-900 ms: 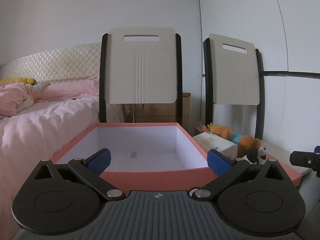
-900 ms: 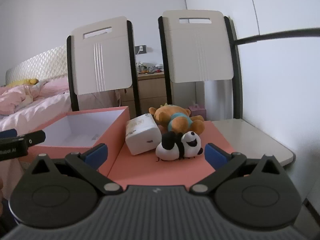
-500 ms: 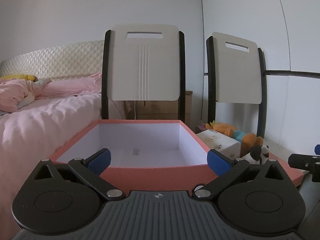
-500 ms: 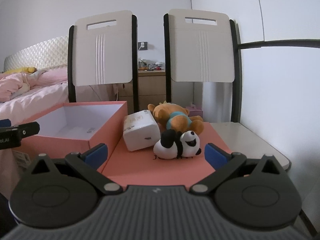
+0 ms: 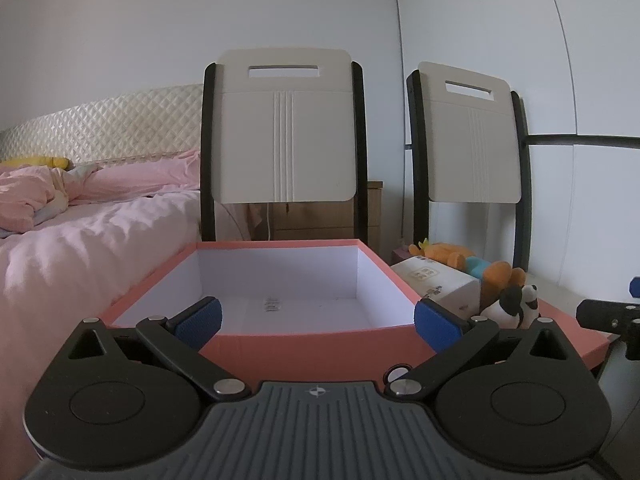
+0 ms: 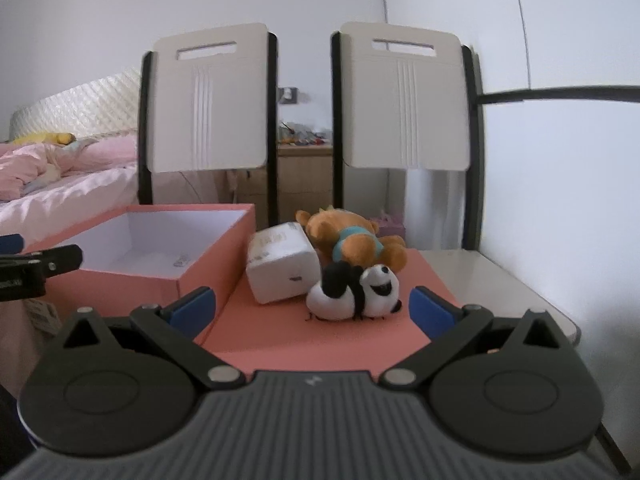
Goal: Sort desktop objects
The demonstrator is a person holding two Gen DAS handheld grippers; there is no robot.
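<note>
The left gripper (image 5: 318, 320), a black two-finger tool with blue pads, is held with its jaws spread wide and nothing between them. Directly ahead of it, spanning the gap between the fingers, an open salmon-pink cardboard box with a white interior (image 5: 304, 342) is seen; no objects are seen inside, and only a small printed mark shows on its floor. Ahead and to the right of this gripper, a white rectangular carton with printed text (image 5: 438, 280) lies just beside the box wall, with an orange plush bear in a teal shirt (image 5: 468, 262) behind it and a black-and-white plush panda (image 5: 510, 304) nearer the tool.

The right gripper (image 6: 312, 310) is likewise released, its blue pads well apart and gripping nothing. Just ahead of it, roughly between the fingertips, the panda (image 6: 356, 290) lies on a flat salmon-pink lid (image 6: 320, 340). The carton (image 6: 282, 262) is seen beyond the panda and slightly left, touching it, with the bear (image 6: 352, 240) lying behind both. The open box (image 6: 132, 280) stands ahead to the left, beside the carton. The tip of the left gripper is visible at the far left edge.

Further out, two white folding chair backs with black frames (image 6: 404, 96), a wooden bedside cabinet (image 6: 304, 180) and a bed with pink bedding (image 5: 80, 232) are seen.
</note>
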